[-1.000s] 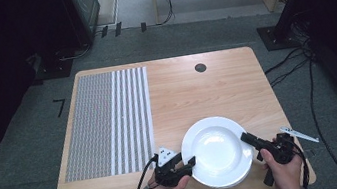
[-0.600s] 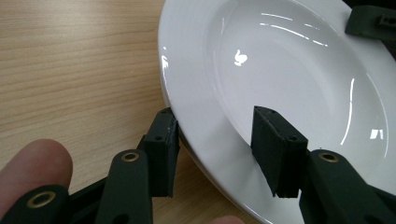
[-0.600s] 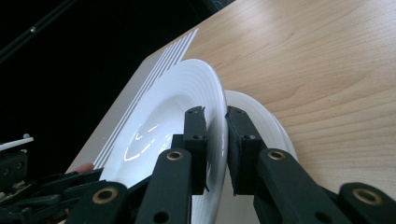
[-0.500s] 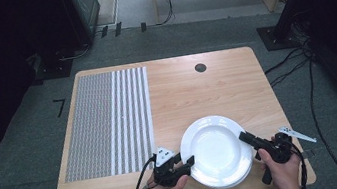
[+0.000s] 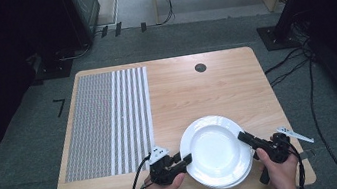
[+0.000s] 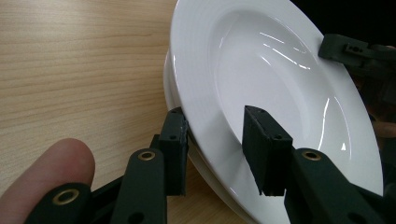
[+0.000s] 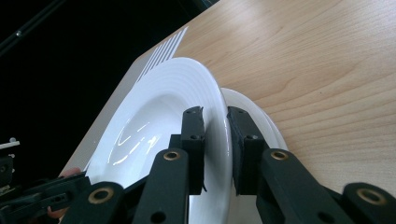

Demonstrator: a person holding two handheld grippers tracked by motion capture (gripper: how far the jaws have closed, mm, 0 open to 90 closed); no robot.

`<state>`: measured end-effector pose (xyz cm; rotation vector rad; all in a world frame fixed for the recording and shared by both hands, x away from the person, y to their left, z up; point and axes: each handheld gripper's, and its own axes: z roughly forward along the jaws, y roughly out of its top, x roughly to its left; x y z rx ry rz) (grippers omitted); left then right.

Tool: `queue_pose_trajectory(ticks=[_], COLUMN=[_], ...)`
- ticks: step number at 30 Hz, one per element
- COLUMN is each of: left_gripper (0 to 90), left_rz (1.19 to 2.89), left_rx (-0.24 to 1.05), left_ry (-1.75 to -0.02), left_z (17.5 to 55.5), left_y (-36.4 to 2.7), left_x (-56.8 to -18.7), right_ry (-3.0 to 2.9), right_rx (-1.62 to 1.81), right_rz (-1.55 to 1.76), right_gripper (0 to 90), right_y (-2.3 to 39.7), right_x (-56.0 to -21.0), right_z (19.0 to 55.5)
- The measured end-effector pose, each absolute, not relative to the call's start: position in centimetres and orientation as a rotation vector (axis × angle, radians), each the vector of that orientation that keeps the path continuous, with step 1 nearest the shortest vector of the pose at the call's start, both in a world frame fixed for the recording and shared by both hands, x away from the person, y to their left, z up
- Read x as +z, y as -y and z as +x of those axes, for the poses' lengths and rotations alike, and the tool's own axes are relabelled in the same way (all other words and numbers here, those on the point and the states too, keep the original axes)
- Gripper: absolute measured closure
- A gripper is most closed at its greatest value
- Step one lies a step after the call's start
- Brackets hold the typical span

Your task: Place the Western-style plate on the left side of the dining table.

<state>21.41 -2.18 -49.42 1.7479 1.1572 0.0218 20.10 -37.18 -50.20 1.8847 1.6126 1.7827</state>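
Two hands are coming in at the near edge of the counter, each one working a tool. The left tool is sitting at the left rim of the top plate, and the right tool is sitting at the opposite rim. The plates are lying toward the near right part of the counter, the top plate resting over a lower plate that is peeking out beneath it and is shifted slightly.

In the left gripper view, the left tool is standing wide open, one jaw under the rim and the other hanging above the bowl of the top plate, not closing on it. The lower plate is showing as a thin white edge just beneath.

In the right gripper view, the right tool is pinching the rim of the top plate, both jaws pressing flat against it, one on each face. The lower plate is lying just behind on the wood.

A striped mat is covering the left part of the counter, well apart from the plates, and a small dark hole is sitting near the far edge.
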Motion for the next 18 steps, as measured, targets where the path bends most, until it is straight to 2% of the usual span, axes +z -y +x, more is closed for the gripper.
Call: queue_pose_trajectory(ticks=[18], left_gripper=[66.0], left_rz=[1.727], left_rx=[0.014], left_ry=[-1.151], left_z=[21.4], left_y=[1.66], left_x=[-48.86], right_ry=[-1.611], right_rx=[1.829], right_rz=[1.852], right_gripper=[78.9], right_y=[36.63], right_x=[-49.7], right_z=[19.98])
